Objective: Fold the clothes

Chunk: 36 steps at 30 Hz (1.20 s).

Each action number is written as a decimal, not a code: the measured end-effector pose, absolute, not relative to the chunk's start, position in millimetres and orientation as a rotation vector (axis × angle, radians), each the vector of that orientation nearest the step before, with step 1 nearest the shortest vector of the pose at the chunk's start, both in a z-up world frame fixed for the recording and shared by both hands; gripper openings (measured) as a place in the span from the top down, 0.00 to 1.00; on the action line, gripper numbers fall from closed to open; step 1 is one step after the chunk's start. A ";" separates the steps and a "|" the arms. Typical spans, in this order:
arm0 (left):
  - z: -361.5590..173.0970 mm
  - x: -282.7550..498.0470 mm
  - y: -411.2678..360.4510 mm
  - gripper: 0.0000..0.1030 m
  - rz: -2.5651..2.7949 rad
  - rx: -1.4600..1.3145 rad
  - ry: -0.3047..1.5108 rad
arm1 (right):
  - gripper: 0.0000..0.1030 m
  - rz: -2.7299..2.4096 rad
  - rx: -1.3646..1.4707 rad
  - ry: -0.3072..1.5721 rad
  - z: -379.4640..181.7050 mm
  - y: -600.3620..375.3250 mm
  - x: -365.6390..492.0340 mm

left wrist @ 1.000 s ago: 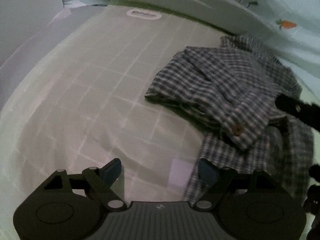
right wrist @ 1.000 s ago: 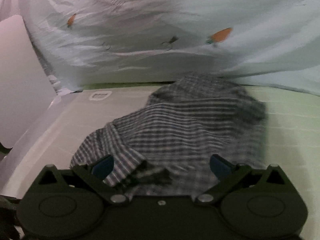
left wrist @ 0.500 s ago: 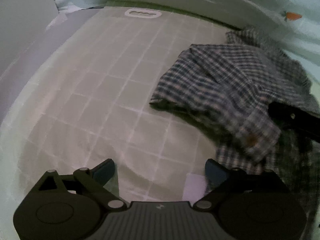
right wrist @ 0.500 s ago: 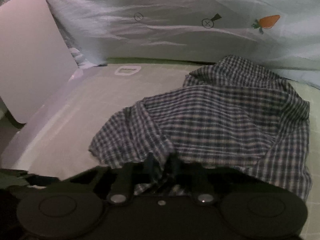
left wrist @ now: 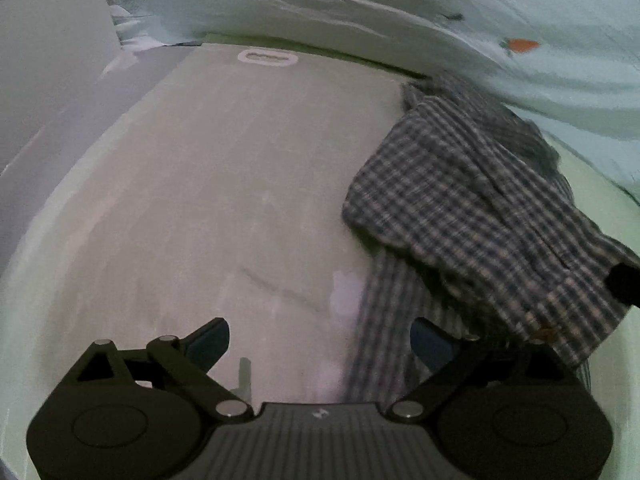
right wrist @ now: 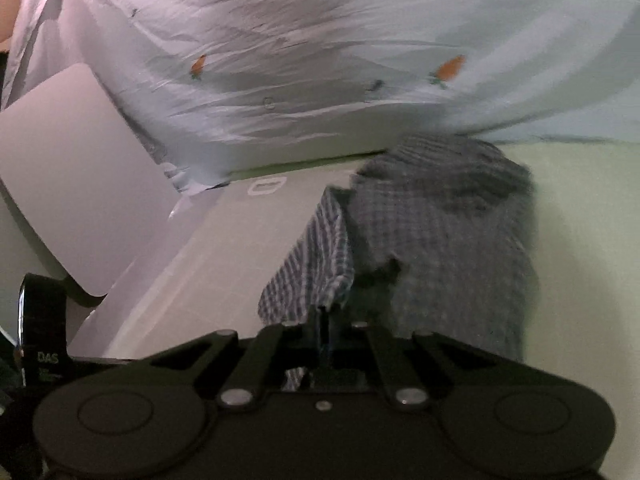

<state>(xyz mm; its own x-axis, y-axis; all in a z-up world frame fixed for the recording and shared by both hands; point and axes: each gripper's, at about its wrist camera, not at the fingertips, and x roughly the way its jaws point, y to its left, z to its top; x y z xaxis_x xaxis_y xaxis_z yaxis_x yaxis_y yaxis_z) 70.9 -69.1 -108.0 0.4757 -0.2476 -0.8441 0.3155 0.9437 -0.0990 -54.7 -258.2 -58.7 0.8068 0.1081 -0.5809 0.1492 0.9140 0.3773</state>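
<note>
A blue and white checked shirt (left wrist: 476, 216) lies bunched on the right of a pale gridded mat (left wrist: 224, 200). My left gripper (left wrist: 320, 344) is open and empty, low over the mat, its right finger at the shirt's near edge. My right gripper (right wrist: 326, 320) is shut on an edge of the checked shirt (right wrist: 436, 232) and holds it lifted, so the cloth hangs in a drape from the jaws. The tip of the right gripper (left wrist: 622, 280) shows at the right edge of the left wrist view.
A pale sheet with carrot prints (right wrist: 360, 60) hangs behind the mat. A white board (right wrist: 76, 184) leans at the left. A white label (left wrist: 267, 57) marks the mat's far end. A light green surface (right wrist: 580, 240) lies right of the shirt.
My right gripper shut on the shirt's edge and raised it, so the cloth now hangs. My left gripper stayed open and the shirt slid to the right in its view.
</note>
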 end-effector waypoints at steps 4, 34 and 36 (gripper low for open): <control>-113.4 46.5 -67.4 0.06 -0.380 0.101 1.065 | 0.96 -0.073 0.477 0.654 -56.5 -253.9 -103.3; -135.7 -16.5 -32.6 0.10 -0.410 0.216 1.135 | 0.47 -0.314 0.396 0.861 -112.0 -215.6 -201.2; -136.3 -20.0 -27.7 0.10 -0.417 0.195 1.148 | 0.41 -0.327 0.406 0.873 -114.4 -216.8 -203.4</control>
<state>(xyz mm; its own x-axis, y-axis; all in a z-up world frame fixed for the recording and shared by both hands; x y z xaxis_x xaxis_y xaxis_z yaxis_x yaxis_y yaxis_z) -20.0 -27.7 -136.3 0.3448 -0.2204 -0.9124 0.4170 0.9068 -0.0615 -203.4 -216.8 -114.4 0.6018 -0.1105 -0.7909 0.4357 0.8755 0.2092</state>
